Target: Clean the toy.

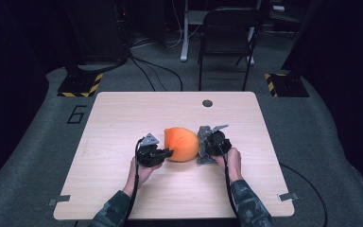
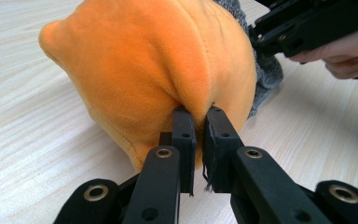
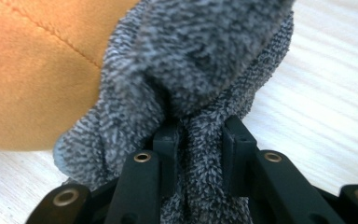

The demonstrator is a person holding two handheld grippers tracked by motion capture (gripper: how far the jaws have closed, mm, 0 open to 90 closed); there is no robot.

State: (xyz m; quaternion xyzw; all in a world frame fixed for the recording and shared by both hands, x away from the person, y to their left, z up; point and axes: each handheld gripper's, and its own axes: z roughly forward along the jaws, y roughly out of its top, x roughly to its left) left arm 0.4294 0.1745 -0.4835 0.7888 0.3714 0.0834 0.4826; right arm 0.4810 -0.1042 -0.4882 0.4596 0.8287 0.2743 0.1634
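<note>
On the pale wooden counter (image 1: 123, 189), the left tool (image 1: 169, 153) has its jaws pinched together on a fold of the plump orange plush cushion (image 1: 182, 144), which lies near the counter's middle, between the two hands. In the left gripper view the black jaws clamp the cushion's velvety skin (image 2: 158, 70). Touching the cushion's right side is a grey fuzzy knitted cloth (image 1: 204, 142); the right tool (image 1: 202, 146) is clamped on a bunch of it (image 3: 205, 93), its jaws pressed into the pile
</note>
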